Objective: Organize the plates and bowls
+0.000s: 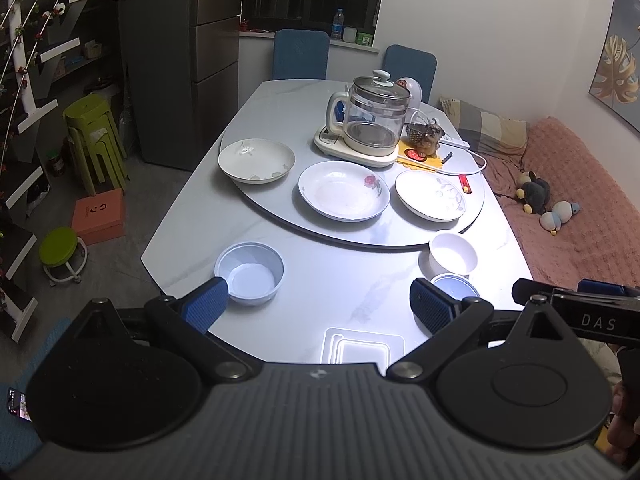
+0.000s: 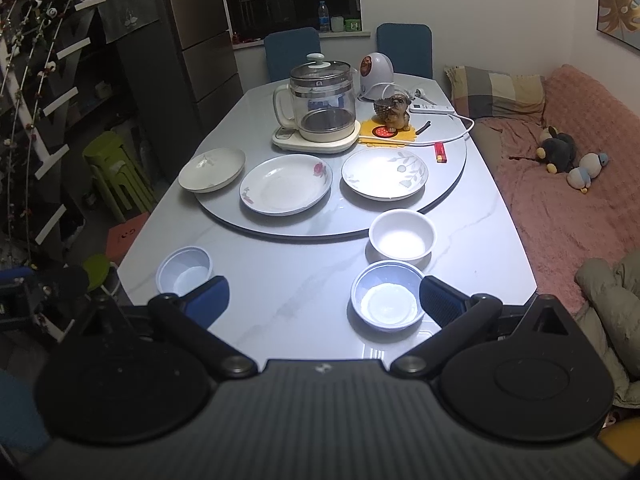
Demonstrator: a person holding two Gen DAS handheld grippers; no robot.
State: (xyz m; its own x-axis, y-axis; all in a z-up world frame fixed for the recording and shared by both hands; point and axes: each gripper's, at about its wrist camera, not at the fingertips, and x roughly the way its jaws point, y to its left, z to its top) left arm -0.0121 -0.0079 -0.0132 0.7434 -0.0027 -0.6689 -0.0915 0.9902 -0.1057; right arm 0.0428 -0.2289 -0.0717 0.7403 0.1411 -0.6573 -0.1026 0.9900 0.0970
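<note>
While both grippers hang above the near edge, the long pale marble table (image 2: 304,276) fills most of the room, with a pink-covered sofa (image 2: 568,200) along its right side. A round turntable (image 2: 448,184) sits on the far half of the table and carries three plates in a row near its front rim: a cream plate (image 2: 211,169) on the left, a rose-patterned plate (image 2: 285,184) in the middle, and a leaf-patterned plate (image 2: 384,173) on the right, none touching. Behind them stands a glass kettle (image 2: 322,100) on its white base, with a small dog figurine (image 2: 394,114) just beside it on a yellow mat. On the bare tabletop in front of the turntable, a white bowl (image 2: 402,235) rests close to the turntable's edge, and a blue-rimmed bowl (image 2: 387,300) sits just in front of it, near but apart. A third bowl, pale blue (image 1: 249,267), stands alone toward the left edge. The left gripper (image 1: 318,300) has its blue-padded fingers spread wide apart and holds nothing, with the pale blue bowl just past its left finger. The right gripper (image 2: 324,296) is likewise spread and empty, the blue-rimmed bowl lying next to its right finger.
</note>
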